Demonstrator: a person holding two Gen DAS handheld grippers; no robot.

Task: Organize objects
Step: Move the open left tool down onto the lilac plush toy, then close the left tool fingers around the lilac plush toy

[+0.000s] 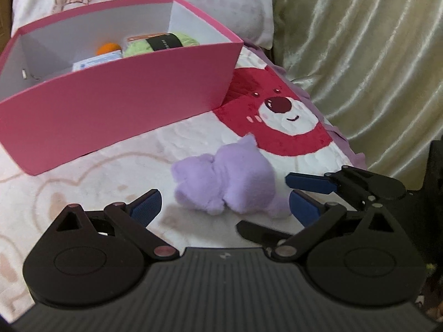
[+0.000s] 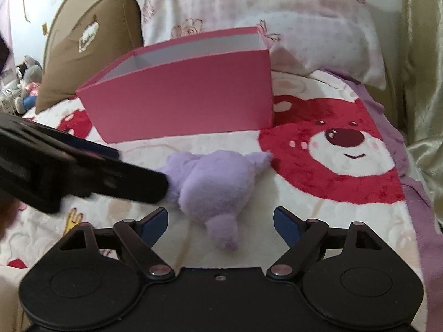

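Observation:
A lilac plush toy (image 1: 224, 182) (image 2: 216, 182) lies on the bear blanket in front of an open pink box (image 1: 119, 96) (image 2: 180, 96). My left gripper (image 1: 224, 206) is open, its pads either side of the toy's near end; the left pad stands clear of the toy. In the right wrist view the left gripper (image 2: 141, 171) comes in from the left, its tip against the toy. My right gripper (image 2: 221, 222) is open, one plush limb lying between its pads without being pressed. One of its fingers (image 1: 310, 183) shows beside the toy.
The box holds green yarn (image 1: 155, 45), an orange ball (image 1: 109, 48) and a blue-white packet (image 1: 97, 61). A pillow (image 2: 304, 27) lies behind the box, a brown cushion (image 2: 91, 44) at left, and shiny gold cloth (image 1: 360, 69) hangs at right. The red bear print (image 2: 346, 149) covers the blanket.

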